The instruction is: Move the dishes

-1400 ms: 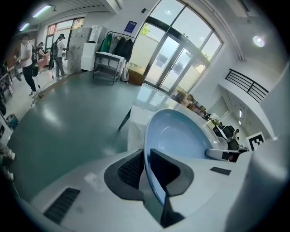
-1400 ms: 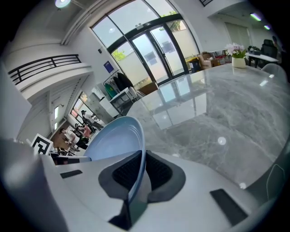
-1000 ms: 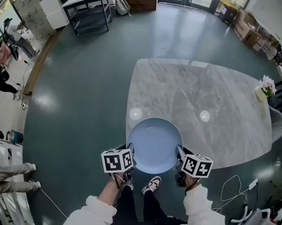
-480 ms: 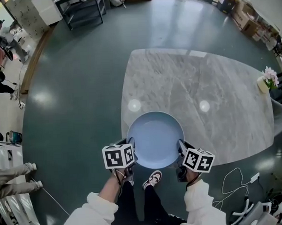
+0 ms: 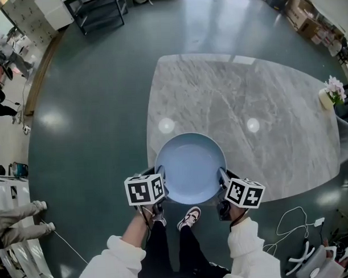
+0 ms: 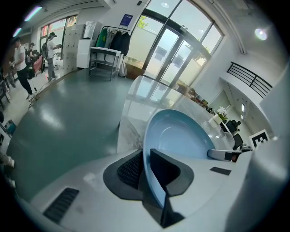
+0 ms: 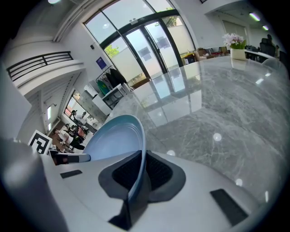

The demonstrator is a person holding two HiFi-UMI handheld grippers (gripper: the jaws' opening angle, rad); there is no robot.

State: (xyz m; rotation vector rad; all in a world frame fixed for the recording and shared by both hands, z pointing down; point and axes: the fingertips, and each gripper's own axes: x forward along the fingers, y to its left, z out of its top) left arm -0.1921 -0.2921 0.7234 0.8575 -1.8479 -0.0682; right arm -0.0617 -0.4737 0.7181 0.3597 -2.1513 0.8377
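Note:
A pale blue round plate (image 5: 190, 168) hangs level over the near edge of the grey marble table (image 5: 258, 93), held from both sides. My left gripper (image 5: 157, 189) is shut on the plate's left rim (image 6: 147, 158), the rim pinched between its dark pads. My right gripper (image 5: 222, 184) is shut on the right rim (image 7: 138, 174) in the same way. In the left gripper view the plate (image 6: 179, 136) tilts up toward the table; in the right gripper view the plate (image 7: 113, 138) fills the left side. Nothing lies on the plate.
A small vase of flowers (image 5: 330, 94) stands at the table's far right edge, with a chair (image 5: 345, 144) beside it. Cables (image 5: 294, 231) lie on the teal floor at lower right. A dark shelf (image 5: 98, 10) stands far back left. People (image 5: 0, 45) stand at the left.
The plate and both grippers have moved forward, further over the table's near edge. The grip on both rims is unchanged.

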